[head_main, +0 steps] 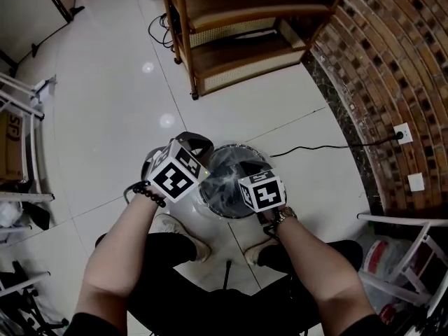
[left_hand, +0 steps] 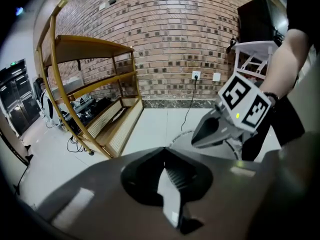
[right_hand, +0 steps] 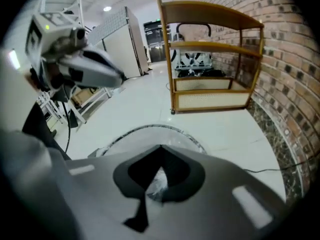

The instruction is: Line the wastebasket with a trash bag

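Evidently midway through the opening-out step: left tongs point(left_hand: 169, 194) clenched, seemingly on a pale strip of film; right tongs point(right_hand: 150, 186) clamped on the crinkly, clear trash bag point(right_hand: 159, 188), above the round, dark-rimmed wastebasket point(head_main: 225, 207) on glossy white floor tiles point(head_main: 119, 96). Next, probably: spread the mouth, stretch it over the rim.
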Demonstrator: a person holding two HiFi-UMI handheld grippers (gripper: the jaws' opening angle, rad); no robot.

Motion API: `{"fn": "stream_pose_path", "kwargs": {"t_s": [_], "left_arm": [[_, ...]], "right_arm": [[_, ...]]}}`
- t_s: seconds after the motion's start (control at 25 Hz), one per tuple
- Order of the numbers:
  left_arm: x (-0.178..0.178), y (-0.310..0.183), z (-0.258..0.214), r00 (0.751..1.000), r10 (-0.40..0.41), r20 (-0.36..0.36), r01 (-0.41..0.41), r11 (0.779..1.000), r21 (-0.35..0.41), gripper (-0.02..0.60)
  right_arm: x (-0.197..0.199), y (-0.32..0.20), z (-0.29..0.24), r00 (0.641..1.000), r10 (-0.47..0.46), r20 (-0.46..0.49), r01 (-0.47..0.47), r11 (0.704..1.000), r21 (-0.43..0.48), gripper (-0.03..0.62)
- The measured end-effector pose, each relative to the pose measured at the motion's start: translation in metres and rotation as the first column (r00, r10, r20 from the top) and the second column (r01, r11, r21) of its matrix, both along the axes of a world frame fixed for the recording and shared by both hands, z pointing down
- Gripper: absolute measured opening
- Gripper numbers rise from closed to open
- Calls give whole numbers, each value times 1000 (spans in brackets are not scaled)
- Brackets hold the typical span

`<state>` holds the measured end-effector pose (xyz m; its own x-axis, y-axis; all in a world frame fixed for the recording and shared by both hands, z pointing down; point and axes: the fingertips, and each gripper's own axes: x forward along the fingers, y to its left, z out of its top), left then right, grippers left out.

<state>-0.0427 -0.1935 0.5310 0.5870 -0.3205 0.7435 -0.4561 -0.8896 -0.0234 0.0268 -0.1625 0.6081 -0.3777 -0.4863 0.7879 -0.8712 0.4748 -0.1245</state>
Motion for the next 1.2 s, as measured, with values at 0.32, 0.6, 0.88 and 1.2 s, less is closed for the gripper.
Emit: {"fn": "stream_pose_path", "kwargs": {"t_s": [0.32,0.6,0.88,1.2], "left_arm": [[9,59,-2,1000,28,12,-27,997,-75,5],[21,105,-8,1000,-29,3,29,998,-59,5],[14,126,-8,985,-167,-37,165,985,-39,5],[19,139,-11,961,-264,-78,263,965,-13,4]], "right_arm": [[26,27,-64,998,38,48,-41,997,64,2],[23,63,-81,995,70,73,-77,992,101,2],[19,91,-86,994,79,78,-89,986,143,2],[18,103,-88,991,96,94,-111,978,175,2]]}}
